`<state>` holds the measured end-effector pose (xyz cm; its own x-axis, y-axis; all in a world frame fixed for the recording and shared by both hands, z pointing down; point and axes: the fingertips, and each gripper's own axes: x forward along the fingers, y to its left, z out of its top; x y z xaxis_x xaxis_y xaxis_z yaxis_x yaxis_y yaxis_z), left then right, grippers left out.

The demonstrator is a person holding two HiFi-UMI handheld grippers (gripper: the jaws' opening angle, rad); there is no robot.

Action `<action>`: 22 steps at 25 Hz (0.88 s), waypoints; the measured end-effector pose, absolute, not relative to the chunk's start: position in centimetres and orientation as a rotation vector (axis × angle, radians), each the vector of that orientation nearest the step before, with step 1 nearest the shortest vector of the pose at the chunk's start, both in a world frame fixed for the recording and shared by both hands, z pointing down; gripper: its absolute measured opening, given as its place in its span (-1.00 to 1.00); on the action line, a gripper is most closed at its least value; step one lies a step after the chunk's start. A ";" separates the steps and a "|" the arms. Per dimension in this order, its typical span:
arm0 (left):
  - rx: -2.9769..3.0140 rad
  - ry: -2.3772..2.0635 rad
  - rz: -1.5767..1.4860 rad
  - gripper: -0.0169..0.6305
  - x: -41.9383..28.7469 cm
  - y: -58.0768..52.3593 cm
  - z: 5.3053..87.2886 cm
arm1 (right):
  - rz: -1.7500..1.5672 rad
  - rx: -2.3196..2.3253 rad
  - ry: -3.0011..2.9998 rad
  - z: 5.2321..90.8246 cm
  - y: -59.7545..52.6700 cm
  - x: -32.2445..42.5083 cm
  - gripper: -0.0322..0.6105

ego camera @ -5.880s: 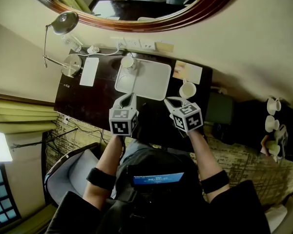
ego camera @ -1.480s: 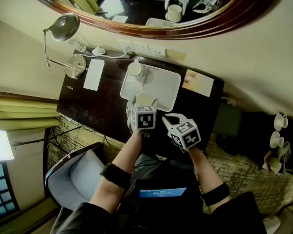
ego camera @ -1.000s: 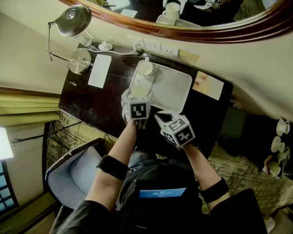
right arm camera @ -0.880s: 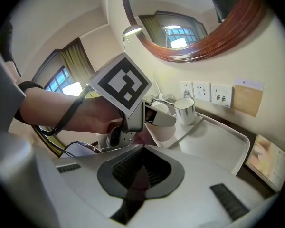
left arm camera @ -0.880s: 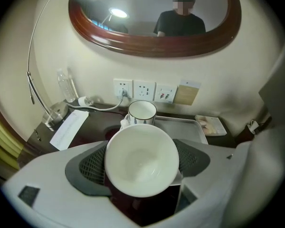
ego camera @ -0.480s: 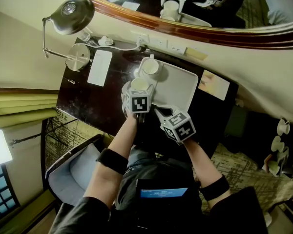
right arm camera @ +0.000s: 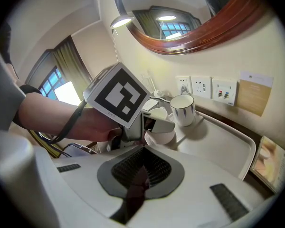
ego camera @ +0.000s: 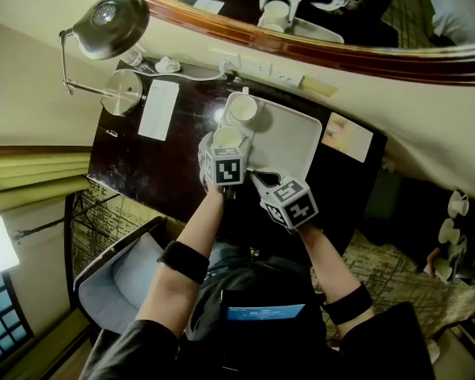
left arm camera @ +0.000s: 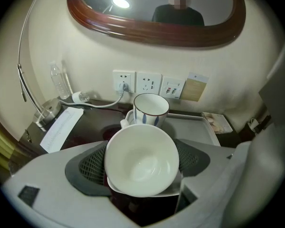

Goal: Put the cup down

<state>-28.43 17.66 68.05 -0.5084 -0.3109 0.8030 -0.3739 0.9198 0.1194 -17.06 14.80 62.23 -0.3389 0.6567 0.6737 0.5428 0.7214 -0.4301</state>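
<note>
Cup (left arm camera: 141, 158) clamped upright in wide-set jaws of left gripper (ego camera: 224, 145), low over tray (ego camera: 289, 145) corner, beside second cup (left arm camera: 150, 109), level for set-down. Right gripper (right arm camera: 141, 170) clenched, empty, parked aside for clearance.

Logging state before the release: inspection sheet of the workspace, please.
Surface: dark wooden desk with a white rectangular tray on it.
Job's things: plain white cup between the left gripper's jaws, at the tray's left edge; contact with the tray unclear.
Clutter: white cup with blue marks in the tray's far left corner; white paper sheet; clear plastic bottle; booklet right of the tray.
Grippers: left shut on the plain cup; right gripper shut, empty.
Cables: white cable plugged into a wall socket.
Surroundings: silver desk lamp, wood-framed mirror, grey chair.
</note>
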 end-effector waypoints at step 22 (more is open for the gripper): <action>0.425 -2.218 0.157 0.41 -27.2 18.0 66.0 | 0.145 -0.911 -2.053 60.5 12.9 -15.5 -0.89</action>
<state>-27.22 18.00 65.96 -0.5812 -0.2483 0.7749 -0.3547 0.9344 0.0333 -15.52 12.93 60.51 -0.3617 0.6514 0.6669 0.5513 0.7263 -0.4105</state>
